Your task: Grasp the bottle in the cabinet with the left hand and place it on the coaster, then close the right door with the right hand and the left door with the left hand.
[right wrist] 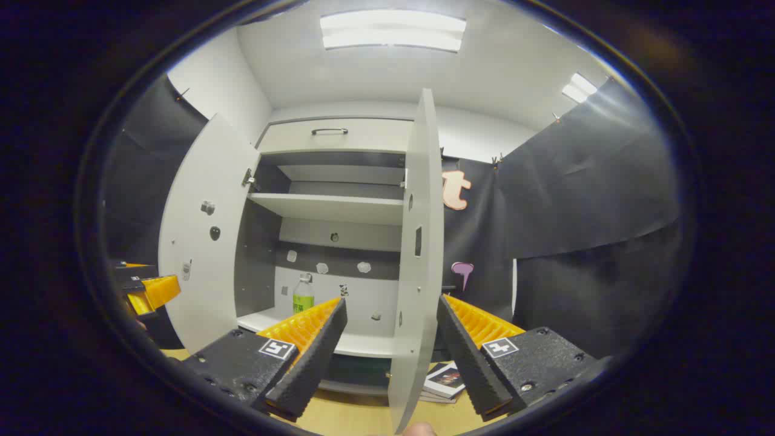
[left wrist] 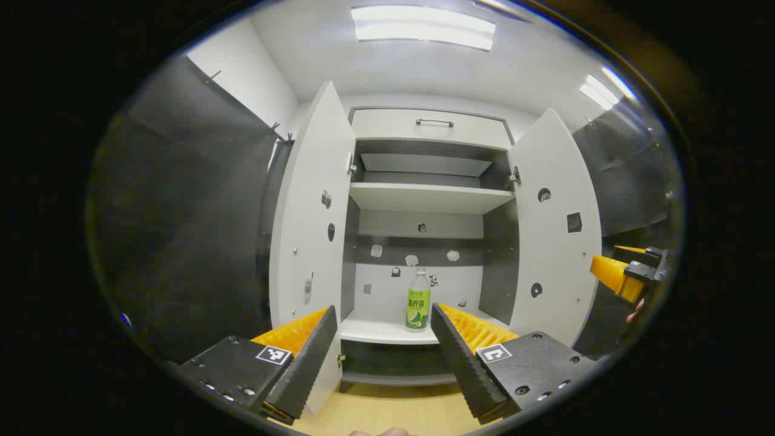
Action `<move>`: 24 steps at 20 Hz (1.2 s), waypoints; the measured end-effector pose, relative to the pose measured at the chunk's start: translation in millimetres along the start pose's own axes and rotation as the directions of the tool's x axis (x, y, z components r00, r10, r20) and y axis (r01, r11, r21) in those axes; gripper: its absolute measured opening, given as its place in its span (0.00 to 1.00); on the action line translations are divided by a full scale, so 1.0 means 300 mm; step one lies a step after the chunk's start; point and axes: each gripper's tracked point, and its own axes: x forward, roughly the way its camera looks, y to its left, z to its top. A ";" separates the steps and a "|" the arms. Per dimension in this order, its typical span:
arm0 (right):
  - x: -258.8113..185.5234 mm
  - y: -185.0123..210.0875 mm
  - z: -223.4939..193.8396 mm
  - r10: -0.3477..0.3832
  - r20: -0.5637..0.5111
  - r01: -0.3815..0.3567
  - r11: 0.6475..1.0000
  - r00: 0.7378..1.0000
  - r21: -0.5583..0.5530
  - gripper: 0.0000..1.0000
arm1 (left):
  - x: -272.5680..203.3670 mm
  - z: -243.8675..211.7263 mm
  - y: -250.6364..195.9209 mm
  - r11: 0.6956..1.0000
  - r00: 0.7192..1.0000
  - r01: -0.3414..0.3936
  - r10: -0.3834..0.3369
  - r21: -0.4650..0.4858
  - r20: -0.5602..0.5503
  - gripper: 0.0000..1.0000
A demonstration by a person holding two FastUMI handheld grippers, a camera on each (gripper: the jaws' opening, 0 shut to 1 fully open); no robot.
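Standing upright on the cabinet's lower shelf [left wrist: 375,331], the bottle [left wrist: 418,301] is sitting just below the centre of the left gripper view, cap up, long axis vertical, green label facing out. It is resting free, nothing touching it. The left gripper [left wrist: 382,344] is hovering in front of the cabinet with its jaws spread wide and empty, the bottle framed in the gap but well beyond the fingertips. For a clean pick, I'd say the person is needing to drive straight in, keep the fingers level either side of the label, and close mid-body so it is not tipping.

Both doors are hanging open: the left door [left wrist: 309,236] at centre-left, the right door [left wrist: 554,230] at centre-right. In the right gripper view the right gripper [right wrist: 392,339] is waiting, jaws also wide and empty, the right door's edge lined up between them. Some booklets [right wrist: 445,381] are lying low in that frame. I cannot spot the coaster.
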 end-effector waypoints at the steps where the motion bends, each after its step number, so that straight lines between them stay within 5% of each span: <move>1: -0.001 -0.014 0.002 -0.003 0.004 0.003 1.000 1.000 -0.002 0.96 | -0.003 -0.001 -0.012 1.000 1.000 -0.002 0.002 0.007 -0.008 1.00; 18: 0.011 -0.034 -0.038 0.051 -0.022 -0.050 0.997 0.998 0.056 0.97 | 0.097 0.015 -0.048 1.000 0.999 -0.014 0.014 0.014 -0.030 1.00; 24: 0.009 -0.079 -0.059 0.002 -0.037 0.000 0.999 0.999 0.042 0.97 | 0.230 0.014 -0.082 1.000 1.000 0.010 -0.010 -0.001 -0.021 0.98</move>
